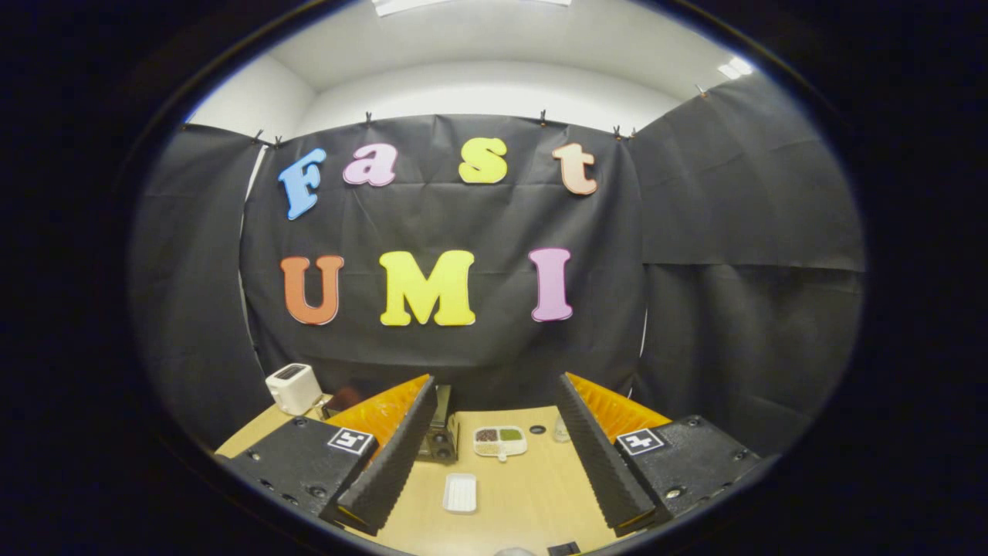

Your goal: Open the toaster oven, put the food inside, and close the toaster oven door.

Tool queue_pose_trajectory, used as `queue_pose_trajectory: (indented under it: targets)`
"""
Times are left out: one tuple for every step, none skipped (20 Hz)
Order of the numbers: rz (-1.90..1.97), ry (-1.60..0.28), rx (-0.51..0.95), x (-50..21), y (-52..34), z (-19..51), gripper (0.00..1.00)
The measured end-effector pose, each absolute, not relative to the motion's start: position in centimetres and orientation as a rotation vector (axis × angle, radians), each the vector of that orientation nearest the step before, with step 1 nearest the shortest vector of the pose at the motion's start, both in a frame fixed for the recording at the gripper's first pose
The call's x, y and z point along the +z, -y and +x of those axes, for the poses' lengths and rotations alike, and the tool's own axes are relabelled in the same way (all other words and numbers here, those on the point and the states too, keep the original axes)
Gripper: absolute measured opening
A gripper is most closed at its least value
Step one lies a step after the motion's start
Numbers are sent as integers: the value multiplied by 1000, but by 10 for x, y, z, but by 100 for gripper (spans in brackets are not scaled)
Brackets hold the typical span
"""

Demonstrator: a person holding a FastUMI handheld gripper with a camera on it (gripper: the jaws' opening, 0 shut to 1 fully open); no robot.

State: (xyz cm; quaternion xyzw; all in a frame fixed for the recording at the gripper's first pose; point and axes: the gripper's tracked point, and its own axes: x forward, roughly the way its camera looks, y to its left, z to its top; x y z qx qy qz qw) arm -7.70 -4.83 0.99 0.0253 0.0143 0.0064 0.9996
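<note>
toaster oven (440,439) | I see it at 11 o'clock, mostly hidden behind my left finger, knobs showing | food tray (500,442) | 12 o'clock, flat on table, three compartments

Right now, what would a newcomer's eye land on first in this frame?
The gripper hangs open high over the light wooden table, its two fingers spread wide and holding nothing. Between them lie a small white rectangular tray and, farther off, a white divided dish of coloured foods. A white boxy toaster stands at the table's far corner, beyond the fingers.
</note>
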Motion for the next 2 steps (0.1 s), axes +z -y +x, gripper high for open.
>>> queue_pose_trajectory:
  targets:
    - [51,-29,14,10,50,-77,99]
    - [51,-30,13,8,51,-77,99]
